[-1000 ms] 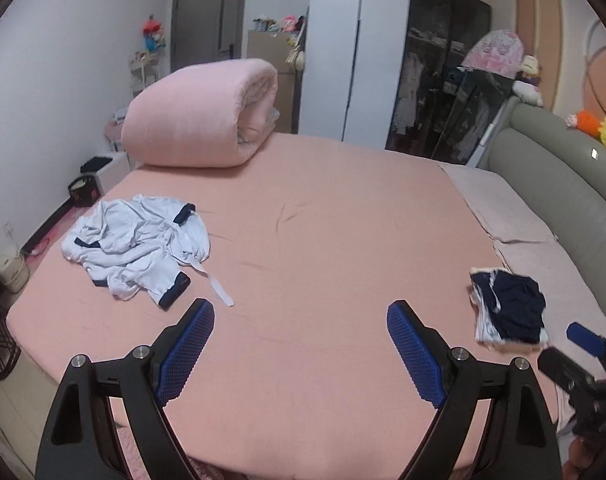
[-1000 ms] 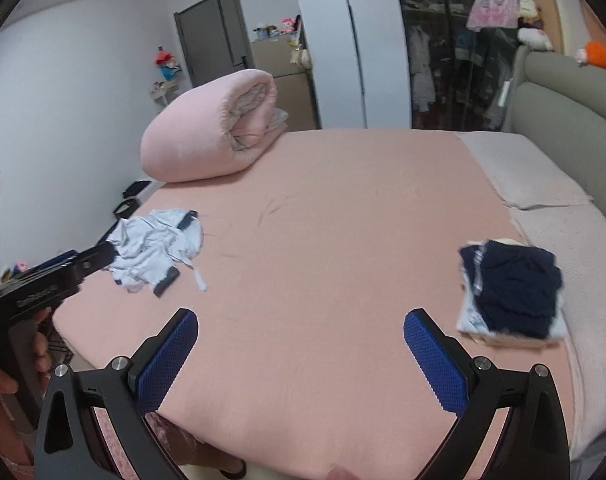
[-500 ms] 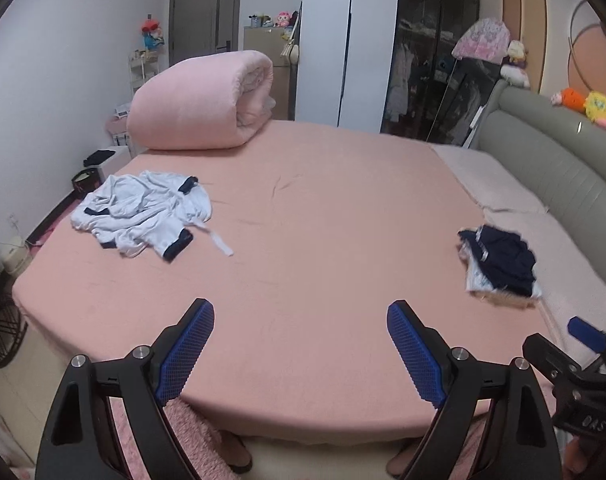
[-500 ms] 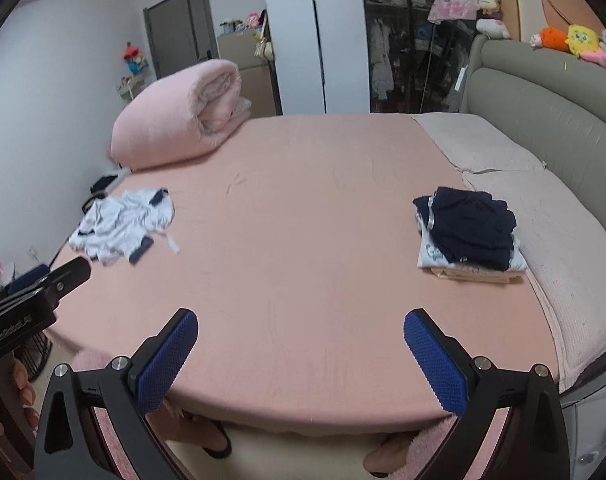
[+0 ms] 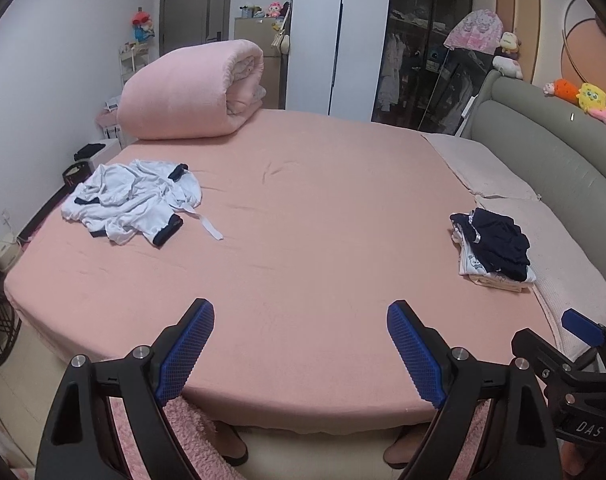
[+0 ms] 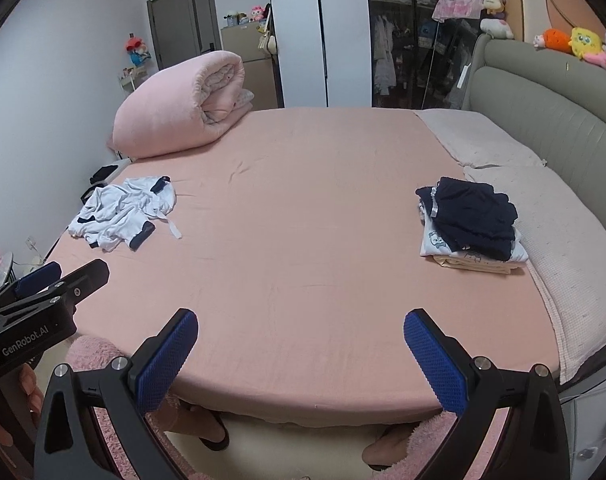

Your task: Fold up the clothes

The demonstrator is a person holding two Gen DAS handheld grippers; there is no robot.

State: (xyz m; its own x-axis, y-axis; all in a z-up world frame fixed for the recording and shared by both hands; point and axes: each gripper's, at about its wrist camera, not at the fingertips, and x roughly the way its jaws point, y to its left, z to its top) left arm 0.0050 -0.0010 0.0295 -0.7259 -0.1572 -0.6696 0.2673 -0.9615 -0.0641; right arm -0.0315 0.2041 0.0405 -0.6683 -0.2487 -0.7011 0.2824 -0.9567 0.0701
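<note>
A crumpled white garment with dark cuffs (image 5: 133, 202) (image 6: 123, 212) lies on the left part of the pink bed (image 5: 323, 220) (image 6: 311, 208). On the right side sits a folded stack with a navy piece on top (image 5: 493, 246) (image 6: 471, 222). My left gripper (image 5: 301, 354) is open over the bed's near edge, holding nothing. Beside it, my right gripper (image 6: 301, 360) is also open and empty. Both are well short of the clothes. A person's hand grips the left tool at the left edge of the right wrist view.
A rolled pink duvet (image 5: 195, 94) (image 6: 181, 110) rests at the bed's far left corner. A grey headboard (image 5: 543, 148) with plush toys runs along the right, pillows (image 6: 483, 140) below it. Slippered feet and a pink rug (image 5: 191, 436) are below the near edge.
Both grippers have pulled back and away from the bed, so its near edge and the floor now show. The clothes have not moved. Both stay open.
</note>
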